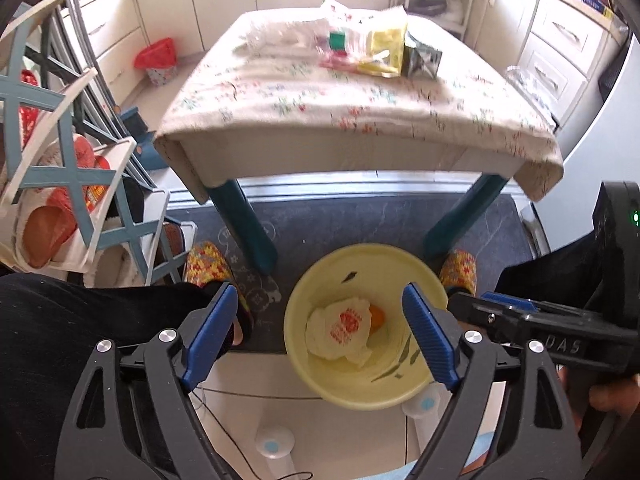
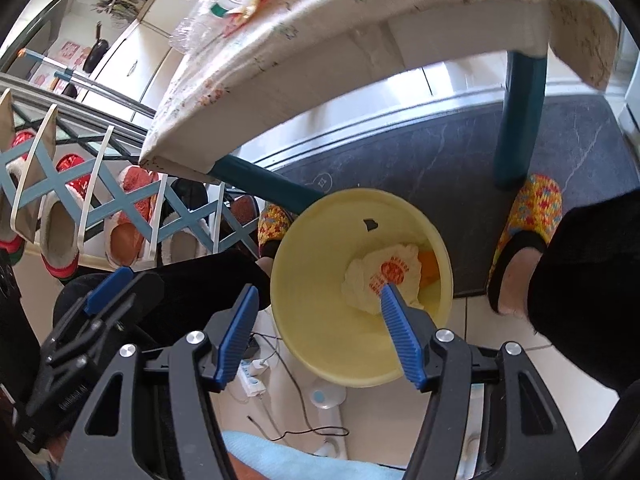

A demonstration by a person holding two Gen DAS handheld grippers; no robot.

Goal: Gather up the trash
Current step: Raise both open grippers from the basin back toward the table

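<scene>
Looking down along both tools, I have the yellow bin (image 1: 362,384) on the floor between my slippered feet, in front of the small table (image 1: 360,120). My left gripper (image 1: 320,336) hangs above its rim with the jaws spread and nothing between the pads. My right gripper (image 2: 316,332) is spread too, empty, one blue pad over the bin's mouth. Inside the bin lies a crumpled white wrapper with red print (image 2: 384,276) beside something orange (image 2: 427,261). More trash, a yellow packet (image 1: 384,50) among clear plastic, sits on the flowered tablecloth.
</scene>
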